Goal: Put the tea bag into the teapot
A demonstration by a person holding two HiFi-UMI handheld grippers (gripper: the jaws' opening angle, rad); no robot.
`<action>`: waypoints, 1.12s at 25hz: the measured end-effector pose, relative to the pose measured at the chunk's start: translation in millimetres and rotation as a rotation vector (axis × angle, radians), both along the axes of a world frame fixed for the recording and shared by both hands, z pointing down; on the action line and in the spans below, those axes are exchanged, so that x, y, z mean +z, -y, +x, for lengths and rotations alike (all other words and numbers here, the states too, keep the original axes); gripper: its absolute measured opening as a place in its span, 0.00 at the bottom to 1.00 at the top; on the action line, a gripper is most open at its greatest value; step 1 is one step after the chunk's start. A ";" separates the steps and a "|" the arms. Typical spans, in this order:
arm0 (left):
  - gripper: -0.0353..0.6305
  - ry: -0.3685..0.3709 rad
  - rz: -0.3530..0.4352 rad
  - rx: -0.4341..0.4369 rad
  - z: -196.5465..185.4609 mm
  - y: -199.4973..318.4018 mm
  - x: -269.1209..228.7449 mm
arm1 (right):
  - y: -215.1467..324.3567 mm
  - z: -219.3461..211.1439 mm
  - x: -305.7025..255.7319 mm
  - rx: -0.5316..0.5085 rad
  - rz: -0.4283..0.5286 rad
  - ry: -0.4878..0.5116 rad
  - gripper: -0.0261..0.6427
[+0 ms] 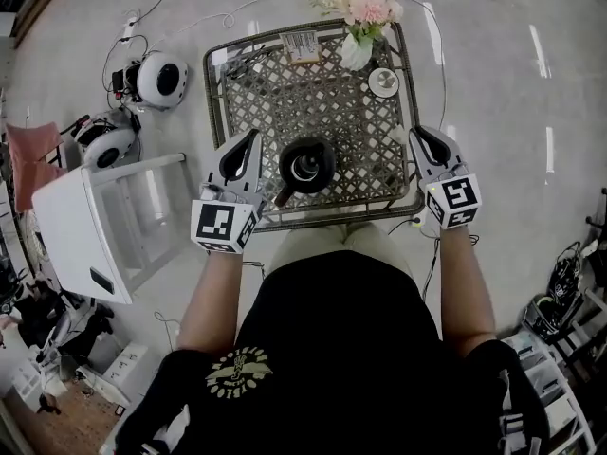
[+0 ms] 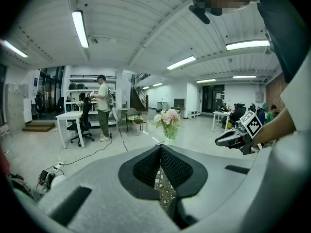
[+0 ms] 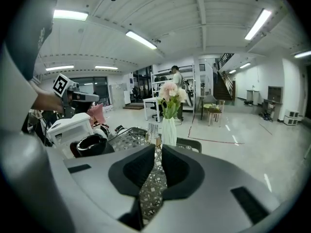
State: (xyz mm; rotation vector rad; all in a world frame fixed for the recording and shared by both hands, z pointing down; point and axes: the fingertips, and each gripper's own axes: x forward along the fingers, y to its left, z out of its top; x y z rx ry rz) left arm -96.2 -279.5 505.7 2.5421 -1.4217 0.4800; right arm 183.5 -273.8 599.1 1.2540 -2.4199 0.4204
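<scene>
**Black teapot (image 1: pixel 305 166) open on the desk (image 1: pixel 214 93), tea bag not yet lifted**

We found the teapot near the front edge of the lattice-topped desk, its mouth uncovered. It sat between our two hand-held grippers.

The left hand-held gripper (image 1: pixel 252 137) hung just beside the pot, over the desk's near left corner. Its jaws were drawn together with nothing between them. Only the lattice showed through the slit below their tips.

The right hand-held gripper (image 1: pixel 417 134) was at the desk's right edge, well apart from the pot. Its jaws were likewise closed and empty.

We could not pick out the tea bag with certainty. A small printed packet (image 1: pixel 302 45) lay at the far edge of the desk, just beside a white vase (image 1: pixel 357 51) of pink and white flowers. A small white round dish (image 1: pixel 383 81) sat just in front of the vase. We judged the packet the likeliest place for the tea bag, though it was too small to tell.

By our reckoning the task had not begun: nothing was held and nothing showed in the pot's mouth.

Everything was left to do. A gripper would have to open, reach across the desk, close on the tea bag, carry it back and let it go over the pot. The vase stood close enough to the packet to ask for care on that reach.
</scene>
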 end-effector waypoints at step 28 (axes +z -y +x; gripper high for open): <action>0.05 0.038 -0.071 -0.027 -27.4 0.0 23.7 | -5.3 19.6 196.0 0.008 -0.334 -0.138 0.30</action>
